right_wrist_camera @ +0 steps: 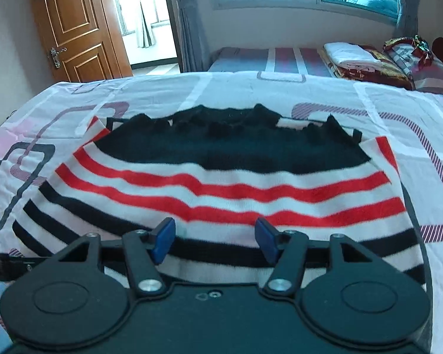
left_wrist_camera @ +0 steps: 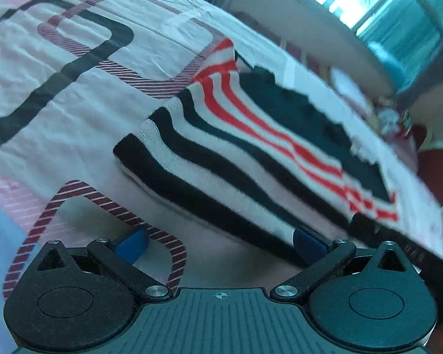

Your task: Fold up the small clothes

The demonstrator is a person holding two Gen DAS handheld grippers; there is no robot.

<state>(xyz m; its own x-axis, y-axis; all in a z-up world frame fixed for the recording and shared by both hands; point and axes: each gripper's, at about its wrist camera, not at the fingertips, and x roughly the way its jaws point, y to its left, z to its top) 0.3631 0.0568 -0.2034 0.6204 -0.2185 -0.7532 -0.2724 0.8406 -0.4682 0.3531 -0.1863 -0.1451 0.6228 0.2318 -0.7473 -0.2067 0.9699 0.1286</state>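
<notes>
A knitted sweater with a black top and red, white and black stripes lies flat on the bed, its hem toward me. My right gripper hovers over the hem's black stripes, its blue pads well apart and pinching nothing. In the left wrist view the same sweater runs diagonally, blurred by motion. My left gripper is open at the sweater's near side edge. Its right pad sits at the folded edge and its left pad is over bare sheet.
The bed sheet is white and pink with rounded-rectangle patterns. A second bed with folded blankets stands behind it under the window. A wooden door is at the back left. A dark lettered strip crosses beside the sweater.
</notes>
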